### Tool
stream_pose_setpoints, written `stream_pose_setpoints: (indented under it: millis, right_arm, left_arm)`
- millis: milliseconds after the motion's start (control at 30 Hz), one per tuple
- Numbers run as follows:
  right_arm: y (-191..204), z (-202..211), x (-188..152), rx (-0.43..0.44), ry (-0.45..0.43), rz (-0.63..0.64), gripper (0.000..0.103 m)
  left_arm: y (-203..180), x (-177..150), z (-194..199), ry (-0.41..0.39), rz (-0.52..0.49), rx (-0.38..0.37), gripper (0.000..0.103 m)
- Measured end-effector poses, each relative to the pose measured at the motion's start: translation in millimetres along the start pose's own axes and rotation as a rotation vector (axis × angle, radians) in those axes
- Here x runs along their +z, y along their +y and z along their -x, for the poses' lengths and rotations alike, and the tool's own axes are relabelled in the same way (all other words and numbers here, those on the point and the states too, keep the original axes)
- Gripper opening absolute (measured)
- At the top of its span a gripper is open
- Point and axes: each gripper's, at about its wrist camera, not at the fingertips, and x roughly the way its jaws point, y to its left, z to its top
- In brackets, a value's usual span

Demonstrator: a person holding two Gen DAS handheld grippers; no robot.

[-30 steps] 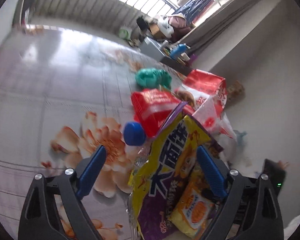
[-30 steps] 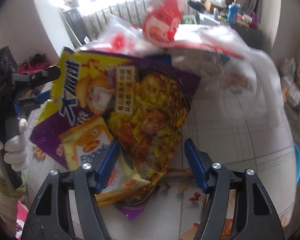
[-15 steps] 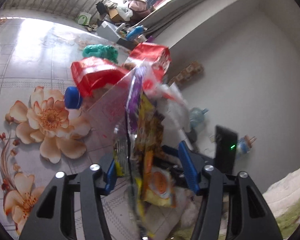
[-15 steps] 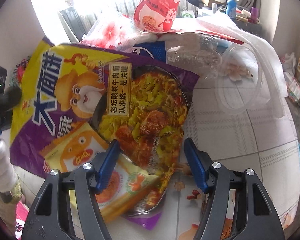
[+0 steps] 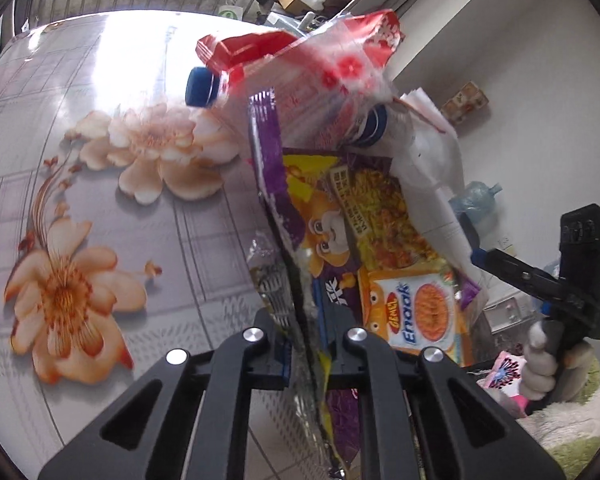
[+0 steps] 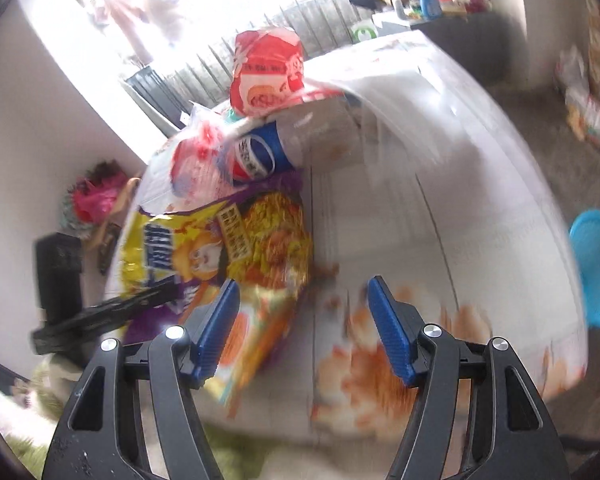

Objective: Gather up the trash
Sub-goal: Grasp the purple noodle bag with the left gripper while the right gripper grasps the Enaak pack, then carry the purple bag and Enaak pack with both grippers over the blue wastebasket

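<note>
Noodle wrapper (image 5: 340, 216) edge-on, right view motion-blurred

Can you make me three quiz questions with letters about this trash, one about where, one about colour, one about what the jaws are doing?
1. Where does the bottle cap show in the left wrist view?
A. left of the red packet
B. on the green rug
C. inside the blue tub

2. What colour is that cap?
A. green
B. blue
C. white

3. What is the left gripper doing?
A. hanging open
B. clamping the purple noodle bag
C. holding a cup

Answers: 1 A, it sits beside the packet; 2 B, plainly blue; 3 B, jaws pinch the bag's edge.
</note>
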Motion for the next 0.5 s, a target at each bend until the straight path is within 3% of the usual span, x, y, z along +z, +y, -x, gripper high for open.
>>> stream_pose_setpoints:
  millis: [100, 233, 400, 500]
  right_arm:
    - [10.3, -7.1, -17.6, 0.083, 0.083, -0.065, 0.053]
    - [8.6, -8.0, -33.8, 0.107, 0.168, -0.125, 0.043]
    - [11.7, -2.7, -28.6, 0.141, 0.148, -0.125, 0.040]
    - [12.4, -11.4, -41.9, 0.145, 0.175, -0.137, 0.040]
  left_arm:
    - [-3.1, -5.3, -8.1, 0.006, -0.002, 0.014, 0.009]
    - [-8.9, -3.5, -14.5, 0.004, -0.007, 0.033, 0.009]
    - [-13.7, -7.0, -17.0, 0.003, -0.010, 0.046, 0.009]
    - [-18.3, -6.4, -24.5, 0.001, -0.017, 0.055, 0.009]
